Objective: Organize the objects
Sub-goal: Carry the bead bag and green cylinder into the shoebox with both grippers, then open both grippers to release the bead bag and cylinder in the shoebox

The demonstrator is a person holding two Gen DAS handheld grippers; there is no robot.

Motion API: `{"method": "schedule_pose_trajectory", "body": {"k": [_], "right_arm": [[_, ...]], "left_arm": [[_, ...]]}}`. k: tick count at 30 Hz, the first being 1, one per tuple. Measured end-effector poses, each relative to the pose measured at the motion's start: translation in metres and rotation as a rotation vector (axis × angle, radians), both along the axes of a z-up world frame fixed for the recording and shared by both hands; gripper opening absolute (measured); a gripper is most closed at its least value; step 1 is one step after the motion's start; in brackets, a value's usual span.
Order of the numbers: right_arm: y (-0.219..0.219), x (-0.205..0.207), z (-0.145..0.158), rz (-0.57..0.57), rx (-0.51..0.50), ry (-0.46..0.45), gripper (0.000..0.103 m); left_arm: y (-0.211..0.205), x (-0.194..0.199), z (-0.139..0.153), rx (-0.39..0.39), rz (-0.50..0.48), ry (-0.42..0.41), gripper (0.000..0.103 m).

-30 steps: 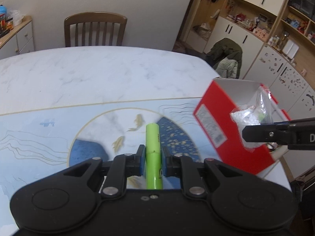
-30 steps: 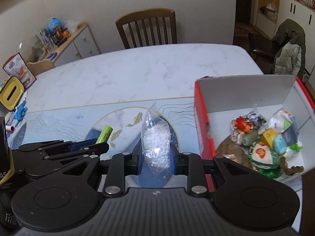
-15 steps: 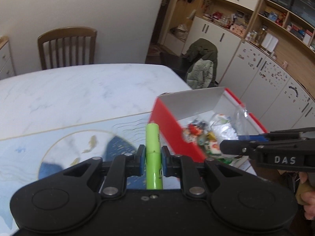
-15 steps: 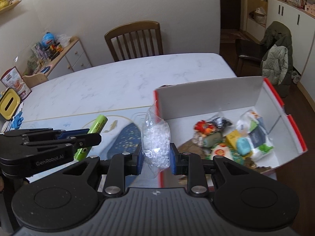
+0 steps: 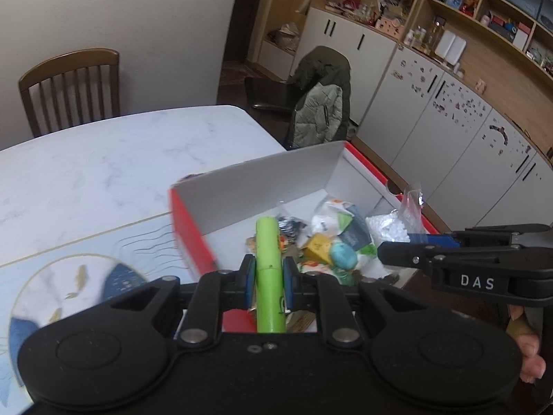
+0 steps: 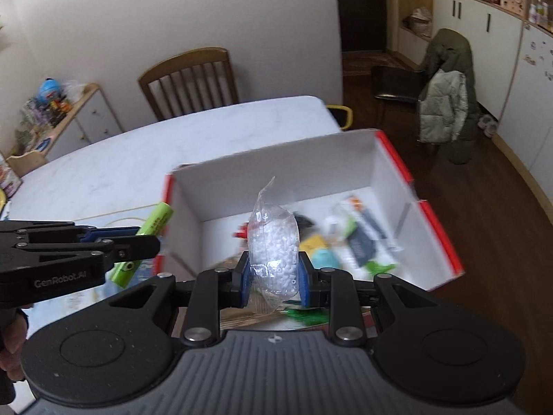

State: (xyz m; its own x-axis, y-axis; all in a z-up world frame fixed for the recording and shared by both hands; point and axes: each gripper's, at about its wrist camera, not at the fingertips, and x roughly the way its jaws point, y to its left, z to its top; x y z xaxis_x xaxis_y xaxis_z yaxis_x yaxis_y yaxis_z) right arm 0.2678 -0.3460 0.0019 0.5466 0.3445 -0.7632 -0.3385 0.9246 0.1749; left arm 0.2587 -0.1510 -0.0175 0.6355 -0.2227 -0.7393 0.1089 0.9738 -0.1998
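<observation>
Jaws of the left gripper (image 5: 269, 278) are pinched on a lime-green cylindrical battery (image 5: 269, 259), which is held upright at the near left edge of the red cardboard box (image 6: 435, 221). A clear bag of white beads (image 6: 274, 245) is clamped between the jaws of the right gripper (image 6: 274, 278) above the box's interior, where assorted small packets (image 5: 340, 238) are piled. The box is seen resting on the marbled white tabletop (image 5: 103, 159).

We see a smooth, matt green tube (image 5: 269, 269) pinched between matt black plastic fingers (image 5: 247, 278) with blue pads. A crinkly clear plastic bag (image 6: 274, 242) holds white beads. The box (image 6: 283, 169) looks like matt white cardboard, glossy red outside. The table (image 5: 103, 159) is polished marble-look; the chair (image 6: 188, 81) is varnished wood.
</observation>
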Motion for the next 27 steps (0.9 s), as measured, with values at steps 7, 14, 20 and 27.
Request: {"method": "schedule_pose_trajectory", "body": {"k": [7, 14, 20, 27], "right_arm": [[-0.027, 0.025, -0.02, -0.017, -0.036, 0.021, 0.026], [-0.033, 0.055, -0.049, -0.003, -0.073, 0.052, 0.026], [-0.028, 0.066, -0.067, 0.039, -0.102, 0.096, 0.026], [-0.021, 0.071, -0.074, 0.094, -0.114, 0.125, 0.026]], "left_arm": [[-0.031, 0.03, -0.019, 0.04, -0.015, 0.041, 0.014], [-0.05, 0.051, -0.046, 0.095, -0.01, 0.092, 0.014], [-0.058, 0.063, -0.061, 0.112, 0.013, 0.132, 0.014], [-0.058, 0.072, -0.072, 0.118, 0.027, 0.18, 0.014]]}}
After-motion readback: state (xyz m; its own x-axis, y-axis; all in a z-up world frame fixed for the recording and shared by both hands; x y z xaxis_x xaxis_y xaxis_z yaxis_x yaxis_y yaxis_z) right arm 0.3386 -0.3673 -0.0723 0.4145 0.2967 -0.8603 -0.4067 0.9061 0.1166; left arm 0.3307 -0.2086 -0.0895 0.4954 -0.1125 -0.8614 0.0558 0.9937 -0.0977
